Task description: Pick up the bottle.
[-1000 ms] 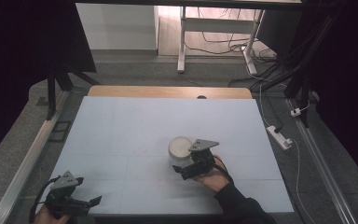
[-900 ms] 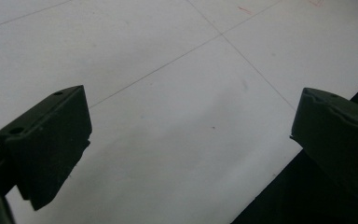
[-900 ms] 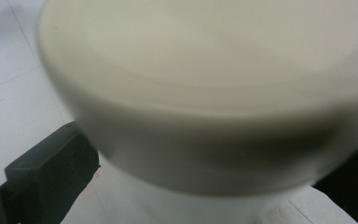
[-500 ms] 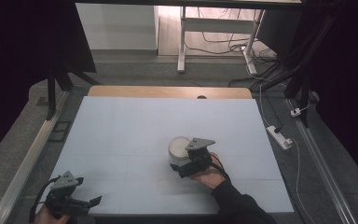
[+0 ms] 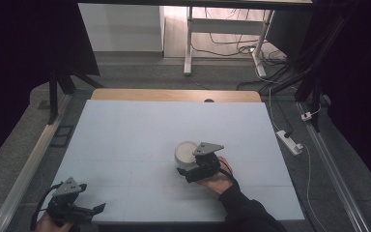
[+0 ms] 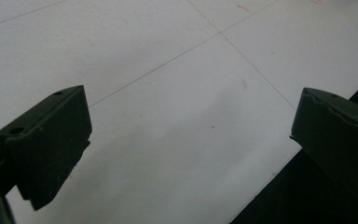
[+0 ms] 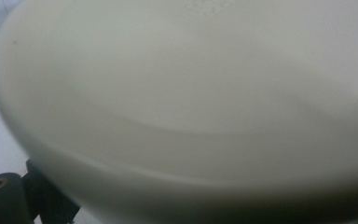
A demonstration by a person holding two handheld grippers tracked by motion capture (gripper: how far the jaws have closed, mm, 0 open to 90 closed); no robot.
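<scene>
- We see our right gripper (image 5: 193, 173) pressed up against a white bowl (image 5: 185, 152) that sits on the pale table (image 5: 125, 140), a little right of centre and toward the near half in the high view.
- In the right gripper view the bowl's (image 7: 186, 93) smooth wall looms very close and blurred, with one black jaw showing at the lower left beneath its curve; we cannot tell whether the jaws clamp the bowl or merely stand at its side.
- Our right hand (image 5: 217, 176) wraps the tool from behind, a dark sleeve trailing to the table's near edge.
- Our left gripper (image 5: 89, 210) hovers at the near left corner, well apart from the bowl.
- In the left gripper view its jaws are spread wide over bare tabletop (image 6: 168, 93), grasping nothing.
</scene>
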